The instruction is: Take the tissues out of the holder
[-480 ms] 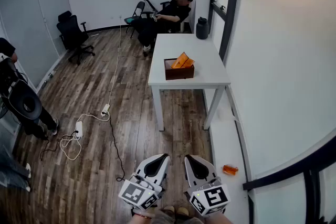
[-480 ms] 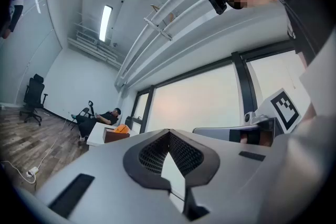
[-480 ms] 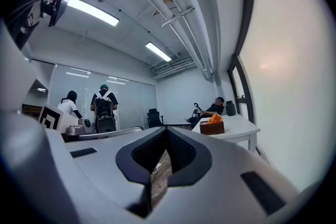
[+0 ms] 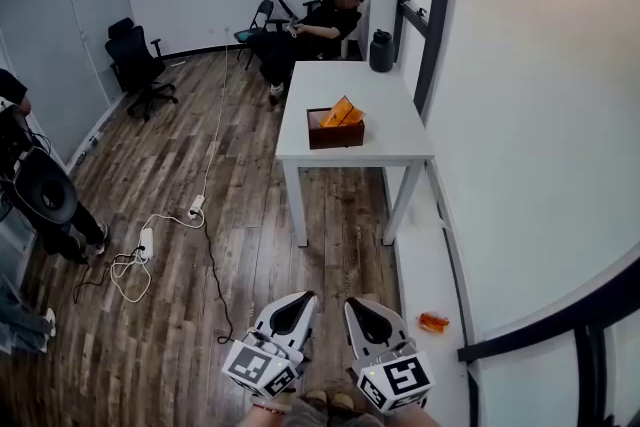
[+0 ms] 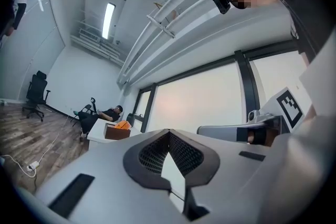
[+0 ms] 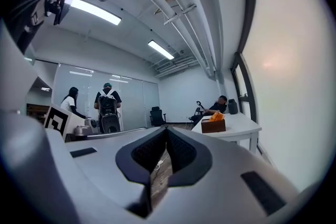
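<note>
Head view: approach step, no reach begun. Left gripper (image 4: 298, 307) and right gripper (image 4: 362, 313) hang low by the person's feet. The brown holder (image 4: 335, 133) with orange tissues (image 4: 343, 112) sits on the white table (image 4: 400, 140), well apart, straight ahead.

Left gripper view: jaws pressed together, empty; holder (image 5: 116, 131) far off, left of the tips.

Right gripper view: jaws pressed together, nothing btwn; holder (image 6: 213, 126) far off, to the right.

Next, prob.: walk to the table, spread one gripper, pinch a tissue.
</note>
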Demonstrator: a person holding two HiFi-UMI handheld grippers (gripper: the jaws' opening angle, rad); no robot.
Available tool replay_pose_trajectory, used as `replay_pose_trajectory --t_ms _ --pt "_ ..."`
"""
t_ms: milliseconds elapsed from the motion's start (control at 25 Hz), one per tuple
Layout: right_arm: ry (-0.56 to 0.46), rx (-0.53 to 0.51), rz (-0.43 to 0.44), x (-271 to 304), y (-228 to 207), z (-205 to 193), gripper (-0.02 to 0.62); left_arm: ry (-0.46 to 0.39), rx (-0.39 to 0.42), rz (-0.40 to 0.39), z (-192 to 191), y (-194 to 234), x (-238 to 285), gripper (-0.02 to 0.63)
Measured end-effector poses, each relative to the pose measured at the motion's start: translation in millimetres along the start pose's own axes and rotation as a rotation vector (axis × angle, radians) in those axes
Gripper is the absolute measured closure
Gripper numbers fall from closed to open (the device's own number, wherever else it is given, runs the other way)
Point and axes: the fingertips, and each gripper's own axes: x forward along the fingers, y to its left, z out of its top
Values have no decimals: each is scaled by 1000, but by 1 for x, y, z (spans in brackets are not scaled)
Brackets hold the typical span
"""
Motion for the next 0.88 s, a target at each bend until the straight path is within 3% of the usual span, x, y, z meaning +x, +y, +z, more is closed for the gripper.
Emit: replay_pose_trajectory --t_ms 440,880 --pt "-5 107 11 -11 -30 -6 589 -25 35 30 3 -13 10 601" --pt "1 120 16 20 -62 -2 589 -33 26 51 2 19 43 601"
